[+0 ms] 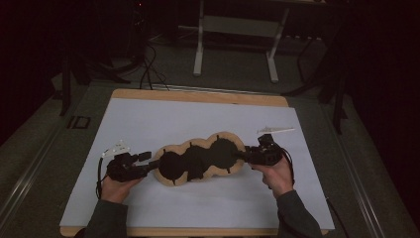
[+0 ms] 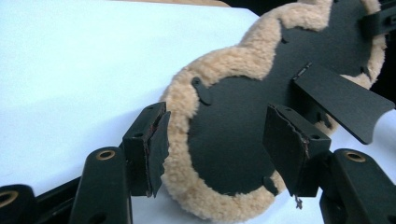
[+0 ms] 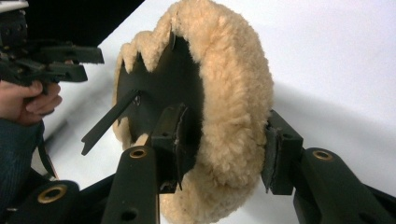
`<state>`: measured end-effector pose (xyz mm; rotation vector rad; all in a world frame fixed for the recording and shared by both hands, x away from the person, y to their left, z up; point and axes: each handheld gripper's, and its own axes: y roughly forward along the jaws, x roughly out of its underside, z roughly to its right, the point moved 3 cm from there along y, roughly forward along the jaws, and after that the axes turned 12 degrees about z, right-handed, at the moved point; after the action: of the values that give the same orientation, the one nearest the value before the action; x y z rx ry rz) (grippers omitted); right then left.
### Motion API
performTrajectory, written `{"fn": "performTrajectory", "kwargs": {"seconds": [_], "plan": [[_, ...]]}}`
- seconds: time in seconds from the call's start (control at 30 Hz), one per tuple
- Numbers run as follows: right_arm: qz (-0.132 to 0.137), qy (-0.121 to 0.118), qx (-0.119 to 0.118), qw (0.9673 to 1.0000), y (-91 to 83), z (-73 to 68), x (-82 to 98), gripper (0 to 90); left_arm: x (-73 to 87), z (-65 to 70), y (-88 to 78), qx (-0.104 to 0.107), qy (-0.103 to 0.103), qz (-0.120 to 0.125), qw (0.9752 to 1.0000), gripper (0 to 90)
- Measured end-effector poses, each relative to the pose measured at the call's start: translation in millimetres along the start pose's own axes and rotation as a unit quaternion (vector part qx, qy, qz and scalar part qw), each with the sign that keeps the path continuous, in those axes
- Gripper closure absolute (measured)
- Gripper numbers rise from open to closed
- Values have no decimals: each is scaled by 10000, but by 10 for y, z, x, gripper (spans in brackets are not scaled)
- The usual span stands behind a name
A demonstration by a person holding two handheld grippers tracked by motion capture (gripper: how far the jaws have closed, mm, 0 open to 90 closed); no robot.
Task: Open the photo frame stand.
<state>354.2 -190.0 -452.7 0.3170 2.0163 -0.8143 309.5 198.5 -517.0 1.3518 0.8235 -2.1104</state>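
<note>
Nearest the lens in the right gripper view, the right gripper [image 3: 224, 154] is clasping the thick fleece rim of the fleece pad [image 3: 233, 93] between its two black pads, one on the dark backing side, one on the woolly side, probably so that this end is kept raised and steady. In the high view the pad [image 1: 200, 159] is lying in the middle of the frame on the white sheet [image 1: 148, 124], stretched lengthwise between both hands, dark side up. At lower left there, the left gripper [image 1: 147, 163] is reaching for the opposite end. In its own view the left gripper [image 2: 215, 149] is straddling the lobe with its jaws spread and not pinching, seemingly lining up a grip. A loose black strap [image 2: 343, 100] is sticking out at upper right.
</note>
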Motion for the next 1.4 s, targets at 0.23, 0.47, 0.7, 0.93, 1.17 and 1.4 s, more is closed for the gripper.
{"fn": "performTrajectory", "kwargs": {"seconds": [0.23,0.47,0.7,0.93,1.17,1.4], "plan": [[-89,-267,-12,9996,-32,-25,22,560,15,-27,2,-29,14,-21,10000,369],[-211,-472,-17,9987,-46,-16,58,555,57,-92,40,-159,3,-167,9997,353],[-199,-720,-15,9972,-67,-46,77,555,117,-131,72,-192,-38,-333,9993,351],[-256,-960,-23,9950,-84,-31,130,553,190,-145,119,-6,-349,-678,9971,377],[-267,-1054,-76,9940,-111,35,236,552,228,-115,170,267,-403,-891,9948,389],[-245,-1048,-94,9941,-114,84,296,548,241,-24,229,482,-107,-1079,9929,496]]}}
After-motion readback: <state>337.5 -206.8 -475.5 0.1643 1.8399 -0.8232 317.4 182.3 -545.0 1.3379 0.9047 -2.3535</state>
